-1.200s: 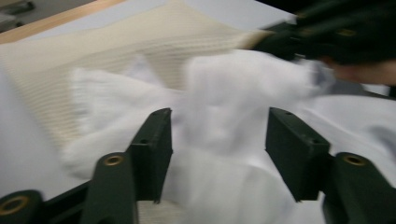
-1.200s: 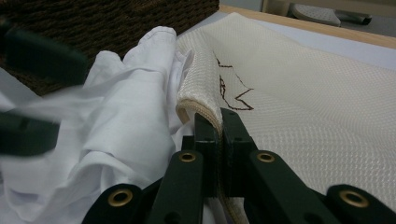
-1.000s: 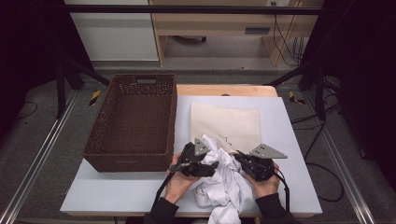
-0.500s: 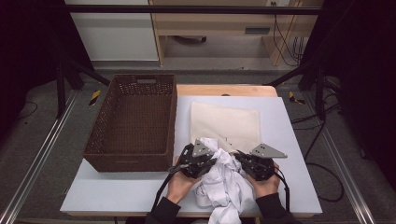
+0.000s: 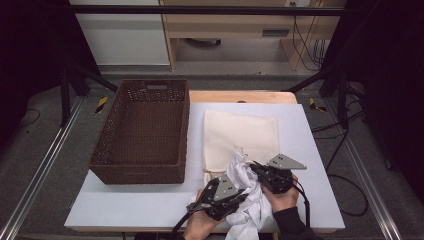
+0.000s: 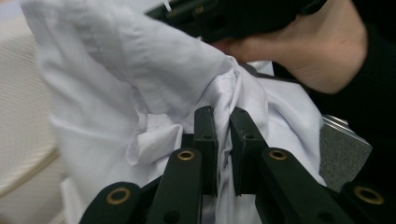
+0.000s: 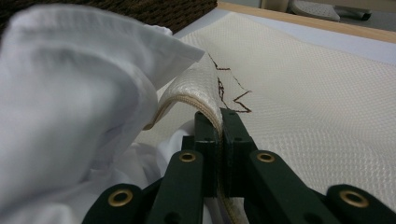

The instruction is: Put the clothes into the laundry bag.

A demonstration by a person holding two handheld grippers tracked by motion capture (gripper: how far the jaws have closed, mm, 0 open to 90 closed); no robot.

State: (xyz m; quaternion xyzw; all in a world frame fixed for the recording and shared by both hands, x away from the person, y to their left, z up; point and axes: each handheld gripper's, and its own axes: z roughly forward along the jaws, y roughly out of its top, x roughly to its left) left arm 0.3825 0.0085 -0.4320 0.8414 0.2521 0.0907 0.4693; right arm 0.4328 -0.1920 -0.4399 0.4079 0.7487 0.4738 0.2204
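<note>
Near edge of the white table [image 5: 150,205]. White garment [image 5: 247,200], crumpled, is bunched between the two grippers and hangs partly over the table's front edge. Left gripper [image 6: 223,128] is clamped narrow on a fold of the white cloth — seam visible between the jaws. Right gripper [image 7: 218,123] is pinched tight on the hemmed edge of the cream mesh bag [image 7: 317,93], whose body lies flat mid-table beside the brown wicker basket [image 5: 142,130]; its drawstring [image 7: 229,91] lies loose just beyond the jaws.

Risks, as I judge them:
- Right grip holds only the top layer of the bag's mouth — if the lower layer lifts with it, the opening stays shut and the garment jams.
- Left grip is on one thin fold; a pull could slip it.
- Overhanging cloth may drag the garment off the table.
- Drawstring could snag in the jaws.
</note>
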